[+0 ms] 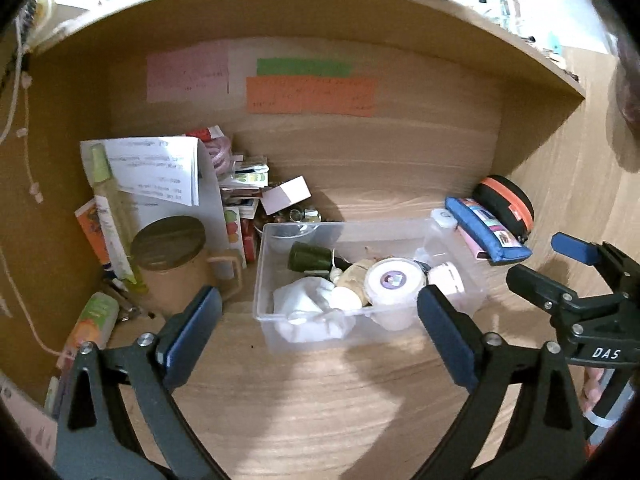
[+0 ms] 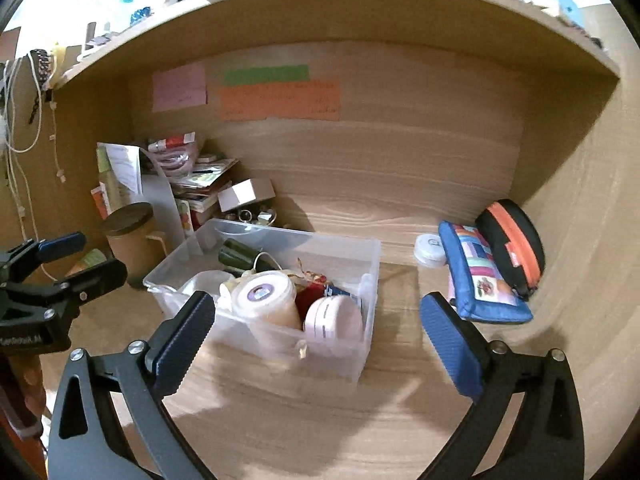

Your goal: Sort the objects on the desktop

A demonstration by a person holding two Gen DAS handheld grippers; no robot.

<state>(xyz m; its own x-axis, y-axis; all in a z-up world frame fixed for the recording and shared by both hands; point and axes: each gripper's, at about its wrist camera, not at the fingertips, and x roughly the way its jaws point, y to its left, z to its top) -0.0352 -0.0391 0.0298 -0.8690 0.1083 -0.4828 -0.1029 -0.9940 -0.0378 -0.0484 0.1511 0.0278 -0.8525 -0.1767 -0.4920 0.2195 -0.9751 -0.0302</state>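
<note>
Both my grippers stand wide, nothing between the pads. No earlier look to compare.

Left gripper (image 1: 320, 312): jaws spread full, empty, held above the wooden desk (image 1: 320, 400). The clear plastic bin (image 1: 280, 332) sits just ahead, its near wall between my two fingertips in this view but untouched. Inside it: a dark green bottle (image 1: 310, 256) lying at the back, a white crumpled bag (image 1: 308, 308) at the near left, a round tub with a purple label (image 1: 394, 280) in the middle, a pink round case (image 1: 450, 276) to the right.

Ahead and left of the left gripper: a brown lidded mug (image 1: 172, 260), papers and small packets stacked in the corner.

Right gripper (image 2: 316, 316): jaws equally wide, empty. The bin lies ahead and slightly left of it. Ahead and right of its right finger, a blue patchwork pouch (image 2: 480, 276) leans against a black case with an orange zip (image 2: 512, 240); a small white round container (image 2: 430, 250) stands just left of the pouch.

Coloured paper notes (image 2: 276, 98) are stuck on the back panel, well beyond both grippers.
</note>
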